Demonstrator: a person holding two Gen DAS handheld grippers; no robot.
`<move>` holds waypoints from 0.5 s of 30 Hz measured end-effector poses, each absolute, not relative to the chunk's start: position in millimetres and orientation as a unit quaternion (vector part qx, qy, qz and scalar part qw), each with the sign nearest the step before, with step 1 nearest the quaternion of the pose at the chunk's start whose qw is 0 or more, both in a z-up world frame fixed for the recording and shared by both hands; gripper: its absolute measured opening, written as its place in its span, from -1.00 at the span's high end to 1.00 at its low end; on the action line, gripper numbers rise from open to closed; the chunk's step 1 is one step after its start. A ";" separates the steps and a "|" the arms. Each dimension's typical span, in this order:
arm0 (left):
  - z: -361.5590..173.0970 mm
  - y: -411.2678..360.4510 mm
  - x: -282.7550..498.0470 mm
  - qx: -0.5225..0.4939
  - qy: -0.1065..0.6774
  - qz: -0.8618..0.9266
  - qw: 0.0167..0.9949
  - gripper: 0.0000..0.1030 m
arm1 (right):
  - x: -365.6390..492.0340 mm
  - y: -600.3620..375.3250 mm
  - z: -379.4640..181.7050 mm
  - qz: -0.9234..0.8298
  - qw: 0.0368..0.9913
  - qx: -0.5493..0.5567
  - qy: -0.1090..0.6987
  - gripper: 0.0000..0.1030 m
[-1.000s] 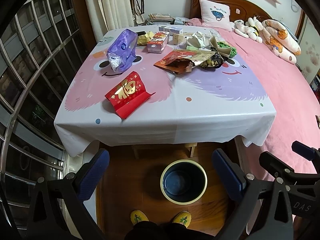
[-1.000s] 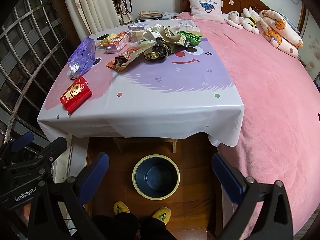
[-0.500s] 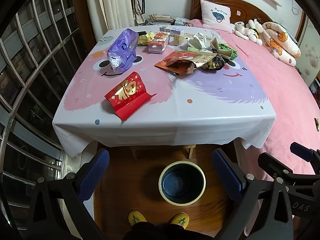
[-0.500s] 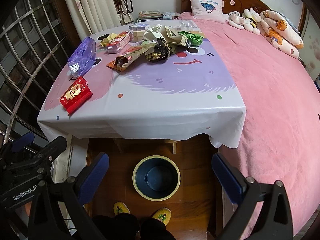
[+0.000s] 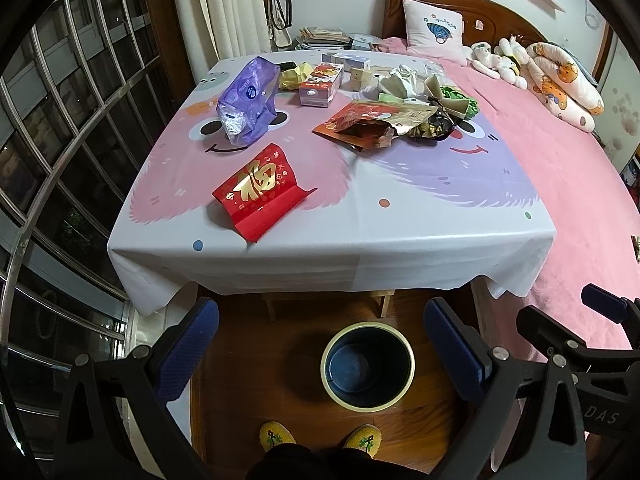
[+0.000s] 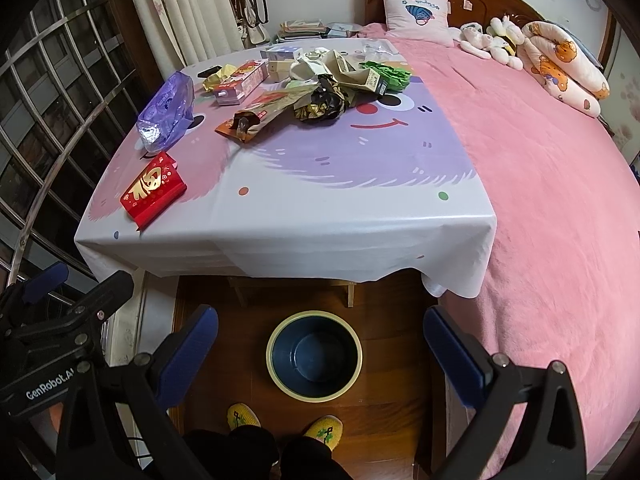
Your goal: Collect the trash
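A table with a pink and purple cloth (image 5: 400,232) (image 6: 320,224) carries trash. A red packet with a gold character (image 5: 258,192) (image 6: 154,190) lies near the front left. A purple foil bag (image 5: 248,102) (image 6: 168,112), a brown snack bag (image 5: 372,122) (image 6: 264,114) and a heap of wrappers and small boxes (image 5: 420,88) (image 6: 340,76) lie further back. A dark blue bin with a cream rim (image 5: 368,366) (image 6: 314,356) stands empty on the floor below the table's front edge. My left gripper (image 5: 320,352) and right gripper (image 6: 320,352) are both open and empty, held above the bin.
A bed with a pink blanket (image 6: 540,200) fills the right side, with a pillow and soft toys at its head. A barred window (image 5: 60,140) and curtains are on the left. The person's yellow slippers (image 6: 280,426) stand on the wooden floor by the bin.
Both views have shifted slightly; the table sits a little lower in view. Both grippers stay open and nothing on the table has moved.
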State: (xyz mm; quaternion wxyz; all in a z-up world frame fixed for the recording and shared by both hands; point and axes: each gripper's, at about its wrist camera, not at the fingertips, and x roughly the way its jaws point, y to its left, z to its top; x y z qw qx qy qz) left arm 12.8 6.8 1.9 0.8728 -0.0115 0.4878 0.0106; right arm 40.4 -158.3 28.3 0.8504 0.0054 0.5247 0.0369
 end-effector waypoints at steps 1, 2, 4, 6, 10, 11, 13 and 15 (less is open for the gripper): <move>1.5 8.2 12.3 -0.012 0.488 0.011 0.873 -0.96 | 40.0 -159.1 28.2 0.037 0.851 0.005 0.524 -1.00; 1.3 8.7 12.8 -0.012 0.488 0.012 0.873 -0.96 | 39.9 -159.1 28.1 0.038 0.851 0.005 0.524 -1.00; 0.9 9.4 13.0 -0.012 0.488 0.012 0.873 -0.96 | 40.5 -157.8 28.3 0.039 0.851 0.005 0.524 -1.00; 0.4 11.6 15.0 -0.013 0.488 0.013 0.873 -0.96 | 46.5 -152.6 27.9 0.039 0.850 0.005 0.525 -1.00; 0.5 12.7 13.9 -0.013 0.489 0.014 0.872 -0.96 | 50.9 -146.8 28.1 0.045 0.850 0.010 0.525 -1.00; 1.1 13.4 13.6 -0.014 0.489 0.013 0.872 -0.96 | 50.8 -147.9 28.4 0.046 0.850 0.011 0.524 -1.00; 1.2 14.6 13.9 -0.014 0.489 0.015 0.872 -0.96 | 52.3 -147.2 29.5 0.050 0.851 0.015 0.523 -1.00; 4.0 13.8 13.3 -0.013 0.487 0.018 0.873 -0.96 | 51.5 -152.2 31.7 0.054 0.852 0.018 0.521 -1.00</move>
